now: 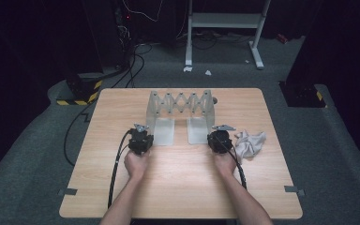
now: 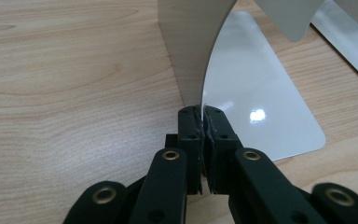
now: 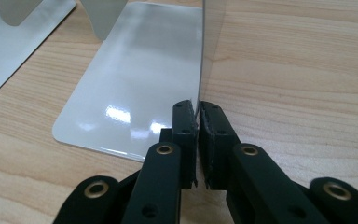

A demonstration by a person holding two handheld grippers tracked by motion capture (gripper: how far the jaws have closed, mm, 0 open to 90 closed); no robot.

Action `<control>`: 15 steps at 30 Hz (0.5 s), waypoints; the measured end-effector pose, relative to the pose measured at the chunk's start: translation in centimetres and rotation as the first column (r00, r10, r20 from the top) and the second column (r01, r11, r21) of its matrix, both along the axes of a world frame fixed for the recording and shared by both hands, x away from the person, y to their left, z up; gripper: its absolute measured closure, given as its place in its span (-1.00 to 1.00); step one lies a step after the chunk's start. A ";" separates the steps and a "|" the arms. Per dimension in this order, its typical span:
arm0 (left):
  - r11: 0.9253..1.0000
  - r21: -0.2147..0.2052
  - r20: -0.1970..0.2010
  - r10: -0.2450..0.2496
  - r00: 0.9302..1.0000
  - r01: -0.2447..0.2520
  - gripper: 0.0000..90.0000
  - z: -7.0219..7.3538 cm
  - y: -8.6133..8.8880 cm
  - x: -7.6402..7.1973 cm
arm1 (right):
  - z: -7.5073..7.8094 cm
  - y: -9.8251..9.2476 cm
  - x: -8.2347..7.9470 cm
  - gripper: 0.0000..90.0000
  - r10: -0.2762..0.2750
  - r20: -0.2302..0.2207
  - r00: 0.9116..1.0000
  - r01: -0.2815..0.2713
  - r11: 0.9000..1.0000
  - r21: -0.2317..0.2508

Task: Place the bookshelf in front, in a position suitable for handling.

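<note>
High view
Surface: we see a pale wooden surface [image 1: 178, 187] with an extendable metal book rack [image 1: 180, 104] standing at its far middle, its scissor lattice stretched between two upright end plates.
Base plates: two flat plates lie in front of the rack, side by side and a little apart.
Left hand-held gripper [image 1: 141, 136]: we hold it at the near edge of the rack's left end plate, a black cable trailing back along the forearm.
Right hand-held gripper [image 1: 219, 137]: it sits at the near edge of the right end plate, level with the left one.
Cloth [image 1: 250, 143]: a crumpled pale cloth lies on the surface just right of the right hand-held gripper.

Left gripper view
Left hand-held gripper [image 2: 203, 116]: we see its jaws pressed together on the thin near edge of the left end plate [image 2: 191, 42], which rises upright from between them.
Left base plate [image 2: 261, 102]: it lies glossy and flat on the surface, to the right of the upright sheet.

Right gripper view
Right hand-held gripper [image 3: 198, 112]: its jaws pinch the thin edge of the right end plate [image 3: 213, 28], which stands upright.
Right base plate [image 3: 135, 79]: it spreads flat to the left of the upright sheet, with bare wood to the right.
</note>
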State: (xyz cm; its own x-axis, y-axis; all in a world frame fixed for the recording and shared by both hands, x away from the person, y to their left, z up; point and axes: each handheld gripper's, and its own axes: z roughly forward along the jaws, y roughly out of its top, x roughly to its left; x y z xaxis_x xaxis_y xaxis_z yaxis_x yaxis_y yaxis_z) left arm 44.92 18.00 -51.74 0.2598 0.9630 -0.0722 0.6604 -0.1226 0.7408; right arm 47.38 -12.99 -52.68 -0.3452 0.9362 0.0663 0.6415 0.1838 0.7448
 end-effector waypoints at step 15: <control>0.999 -0.021 -0.001 -0.038 0.999 0.038 0.90 -0.1 -0.1 -1.6 | -0.1 -0.8 -2.0 0.91 0.023 0.006 1.000 -0.023 1.000 -0.006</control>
